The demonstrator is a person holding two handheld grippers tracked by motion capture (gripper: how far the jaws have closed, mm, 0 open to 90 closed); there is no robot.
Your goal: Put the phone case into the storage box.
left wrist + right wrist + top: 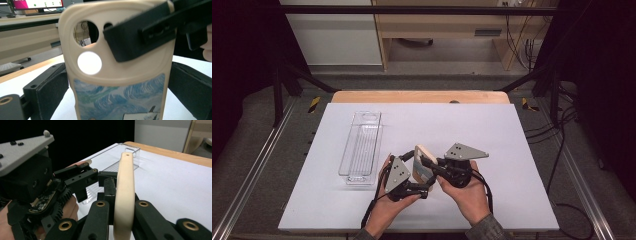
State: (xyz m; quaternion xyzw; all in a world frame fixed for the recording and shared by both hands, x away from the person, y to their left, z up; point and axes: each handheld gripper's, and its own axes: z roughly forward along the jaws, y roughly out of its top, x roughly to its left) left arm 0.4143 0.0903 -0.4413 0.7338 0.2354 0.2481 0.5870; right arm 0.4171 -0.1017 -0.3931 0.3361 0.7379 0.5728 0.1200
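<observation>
A cream phone case (421,152) with a blue swirled painting on its back stands upright over the white mat, held between both grippers. In the left gripper view the phone case (120,75) has round camera cut-outs near its top. My left gripper (119,82) clamps it across its width, one jaw touching each long edge. One of the right gripper's fingers (140,35) crosses its upper right corner. Edge-on in the right gripper view, the phone case (124,195) sits pinched in my right gripper (122,202). From above, the left gripper (417,174) and right gripper (429,165) meet at the case.
A clear, long plastic tray (361,145) lies on the white mat (512,150) to the left of the hands, also seen as the tray (110,162) behind the case. The wooden table edge (419,96) runs along the back. Black frame bars stand at both sides.
</observation>
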